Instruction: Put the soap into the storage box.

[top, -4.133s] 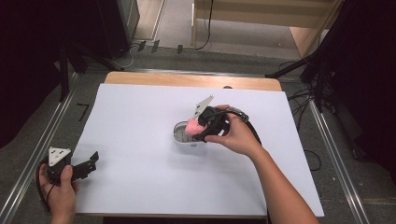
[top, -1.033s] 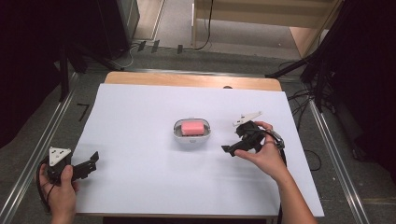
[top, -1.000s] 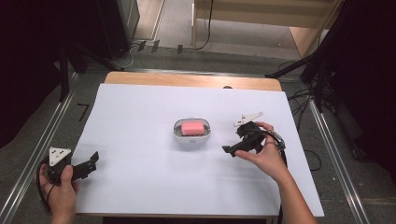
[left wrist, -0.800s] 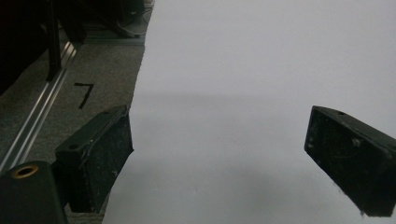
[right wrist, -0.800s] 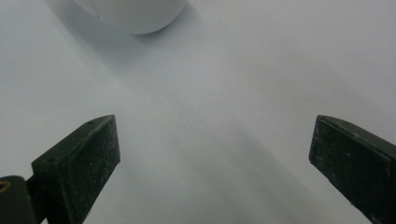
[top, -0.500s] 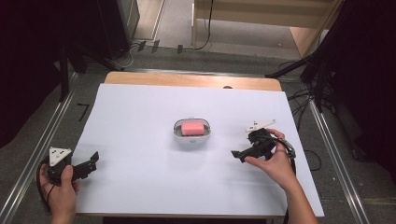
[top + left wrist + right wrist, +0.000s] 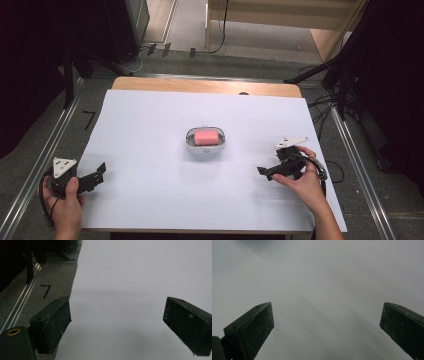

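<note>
A: Where's the pink sponge (image 7: 206, 136) right now?

B: Lying in the small white dish (image 7: 190, 144), which sits about the middle of the tabletop (image 7: 150, 200), a touch toward the far edge. Its long axis runs side to side, parallel to the near edge.

A: And the right gripper (image 7: 262, 171)?

B: Near the right edge, down toward the near right corner, well apart from the dish. Its jaws are released and spread wide with nothing between them; in the right gripper view there is just bare white surface between the two black pads (image 7: 252, 330). They have just been opening to their widest.

A: So which way does the sponge lie from it?

B: Off to its left and a bit farther from the person. The jaws already point roughly leftward, toward the middle of the tabletop.

A: The left gripper (image 7: 101, 170)?

B: At the near left corner, jaws also released and empty, right over the left edge of the white surface, as the left gripper view (image 7: 52, 325) shows. It is farther from the dish than the right one.

A: So the right hand (image 7: 305, 182) is the nearer one if the sponge is wanted again?

B: I'd judge so, and it would have to close across the sponge's short side, since the long axis lies crosswise
</note>
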### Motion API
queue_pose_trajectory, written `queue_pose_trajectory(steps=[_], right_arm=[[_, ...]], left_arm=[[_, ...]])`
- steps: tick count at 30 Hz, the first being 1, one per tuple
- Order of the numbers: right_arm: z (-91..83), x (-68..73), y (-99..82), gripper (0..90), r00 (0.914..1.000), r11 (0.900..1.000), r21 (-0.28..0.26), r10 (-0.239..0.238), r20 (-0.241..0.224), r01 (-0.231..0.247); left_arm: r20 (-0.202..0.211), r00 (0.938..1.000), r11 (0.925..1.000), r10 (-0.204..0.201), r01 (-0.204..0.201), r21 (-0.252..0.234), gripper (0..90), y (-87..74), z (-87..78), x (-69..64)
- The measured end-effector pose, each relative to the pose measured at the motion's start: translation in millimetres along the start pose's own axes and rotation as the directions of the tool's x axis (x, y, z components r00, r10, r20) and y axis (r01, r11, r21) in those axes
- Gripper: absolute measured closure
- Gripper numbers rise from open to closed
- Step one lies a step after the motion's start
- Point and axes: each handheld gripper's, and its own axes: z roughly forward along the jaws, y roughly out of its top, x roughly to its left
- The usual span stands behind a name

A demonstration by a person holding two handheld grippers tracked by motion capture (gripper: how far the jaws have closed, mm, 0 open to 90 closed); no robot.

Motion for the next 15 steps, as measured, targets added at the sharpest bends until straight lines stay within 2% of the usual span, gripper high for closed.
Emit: queue_pose_trajectory(steps=[15], right_arm=[[-12.1,-12.3,-29.6,0.0,0.9981,0.9983,-0.025,0.053,0.033,-0.052]], left_arm=[[0.0,1.0,1.0,0.003,-0.003,-0.001,8.2,-0.1,-0.1,-0.4]])
